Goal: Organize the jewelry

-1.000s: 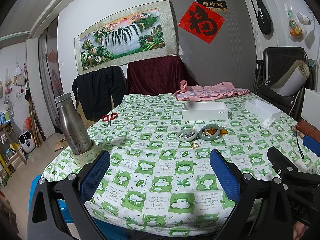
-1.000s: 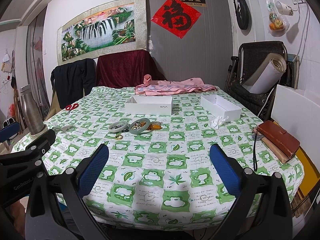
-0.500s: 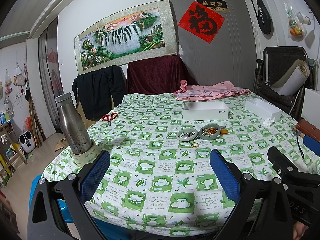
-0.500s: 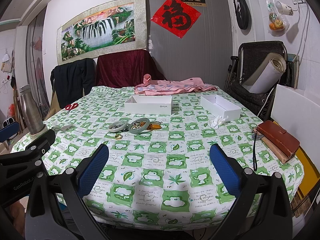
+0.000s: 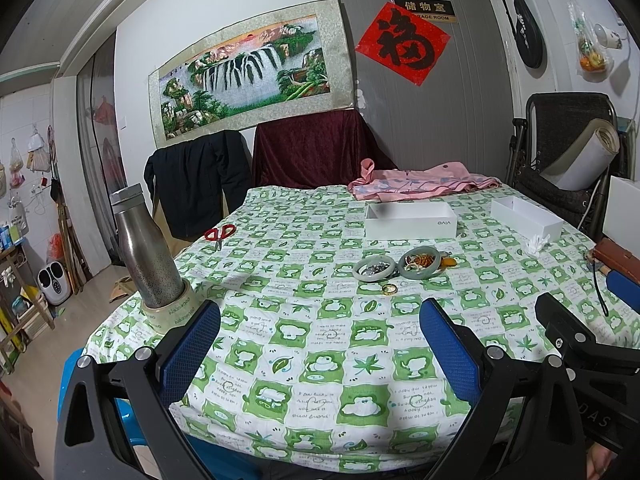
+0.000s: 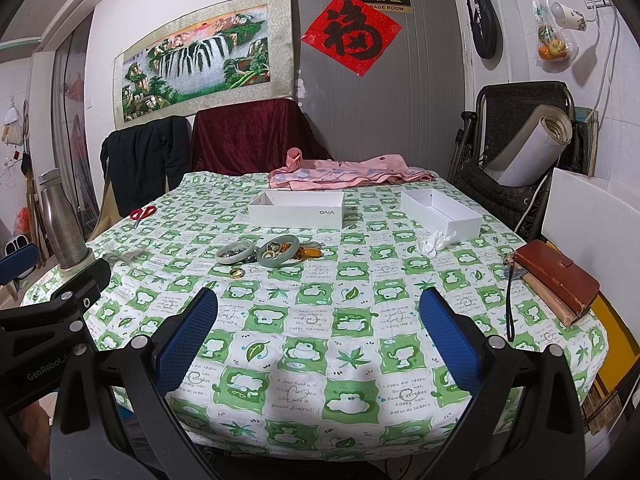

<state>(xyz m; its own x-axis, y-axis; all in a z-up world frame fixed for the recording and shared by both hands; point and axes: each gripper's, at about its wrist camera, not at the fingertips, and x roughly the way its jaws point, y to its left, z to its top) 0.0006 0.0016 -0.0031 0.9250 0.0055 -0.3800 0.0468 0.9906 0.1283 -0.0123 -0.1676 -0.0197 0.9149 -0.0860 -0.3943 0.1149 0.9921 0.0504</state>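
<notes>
Two pale green bangles (image 5: pixel 396 269) ring small trinkets beside a gold ring (image 5: pixel 389 289)

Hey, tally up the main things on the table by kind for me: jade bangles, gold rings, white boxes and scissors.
Jade bangles: 2
Loose gold ring: 1
Open white boxes: 2
Red-handled scissors: 1
Total: 6
Small pieces heaped inside the bangles are too small to count.
</notes>
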